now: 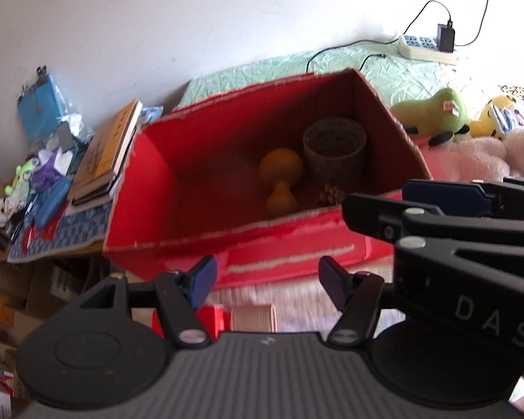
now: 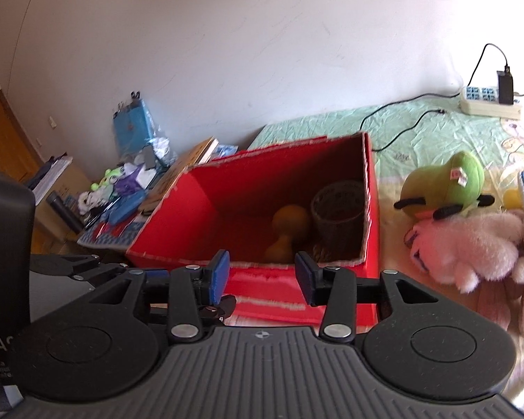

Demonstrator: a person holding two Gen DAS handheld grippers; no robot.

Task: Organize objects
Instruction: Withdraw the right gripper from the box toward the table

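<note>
Left gripper [image 1: 267, 279] jaws apart, empty, just before red box [image 1: 199, 160]; inside: yellow gourd toy [image 1: 279, 174], tape roll [image 1: 333, 150].

Inside box [image 2: 199, 206]: gourd [image 2: 290, 223] left of cup [image 2: 339, 209], pinecone [image 1: 332, 195] in front. Right of box, plush toys [image 2: 471, 244]. Left, books [image 1: 108, 153]. Behind, power strip [image 2: 485, 101].

Looking forward and down from each hand tool, side by side, close to the red box [image 1: 199, 160] [image 2: 206, 202]. Both seeing that box.
</note>
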